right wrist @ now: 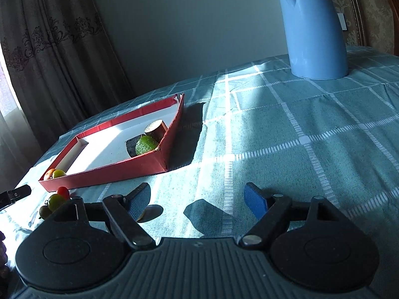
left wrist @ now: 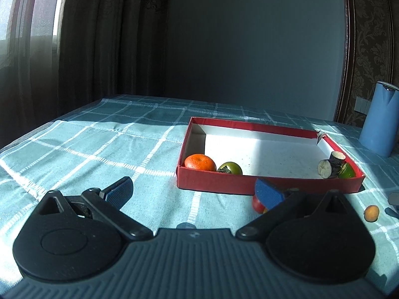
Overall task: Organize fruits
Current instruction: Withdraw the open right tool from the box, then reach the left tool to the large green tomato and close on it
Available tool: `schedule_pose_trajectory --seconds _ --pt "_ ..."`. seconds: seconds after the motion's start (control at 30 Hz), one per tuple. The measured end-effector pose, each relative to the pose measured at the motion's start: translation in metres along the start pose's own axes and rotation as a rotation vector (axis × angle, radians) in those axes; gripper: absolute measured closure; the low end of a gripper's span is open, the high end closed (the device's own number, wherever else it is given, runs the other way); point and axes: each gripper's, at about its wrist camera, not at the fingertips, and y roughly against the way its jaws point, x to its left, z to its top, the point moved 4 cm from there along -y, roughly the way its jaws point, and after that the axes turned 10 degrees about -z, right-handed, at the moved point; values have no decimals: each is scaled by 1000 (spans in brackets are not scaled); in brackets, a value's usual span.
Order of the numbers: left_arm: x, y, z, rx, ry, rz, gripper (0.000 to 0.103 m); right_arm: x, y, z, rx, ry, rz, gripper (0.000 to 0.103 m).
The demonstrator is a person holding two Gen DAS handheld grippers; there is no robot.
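**Both hand-held grippers spread wide over the checked tabletop, fruit partly boxed**

The tabletop, covered in a teal checked cloth, fills the ground ahead of both hand-held grippers. Far ahead and to the right of the left hand-held gripper stands a tall blue jug; from the right hand-held gripper it rises ahead and slightly right, well apart from everything else.

The red box, white inside, lies just ahead of the left hand-held gripper and ahead-left of the right one. In its near left corner sit an orange and a green persimmon, touching each other. In the near right corner lie two dark cut stalk pieces (possibly sugarcane, hard to tell) with a green lime beside them, pressed against the wall.

Outside the box, just behind the left hand-held gripper's right finger, a red fruit rests on the cloth close to the box's front wall; the right wrist view shows it as part of a small cluster with a yellow-green fruit next to it. Farther right of the left hand-held gripper lies a small orange fruit, alone on the cloth.

Both hand-held grippers are released, fingers wide apart, holding nothing.
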Motion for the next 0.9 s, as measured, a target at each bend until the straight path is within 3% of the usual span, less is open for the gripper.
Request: schedule_pose_trajectory --seconds 0.17,0.7,0.77,0.8,0.9 --pt "-30 -1 1 10 -157 -33 0 0 -1 1 8 0 6 18" --pt "-77 -32 -3 108 -326 -128 0 0 -3 1 12 -2 10 16" --pt "-77 -36 -5 129 -319 -139 6 0 -3 1 12 -1 10 15" --pt "-77 -38 -5 142 -317 -141 17 1 -3 0 13 -1 10 15" --pt "-73 -44 -8 176 -304 -131 20 1 -3 0 13 1 11 15"
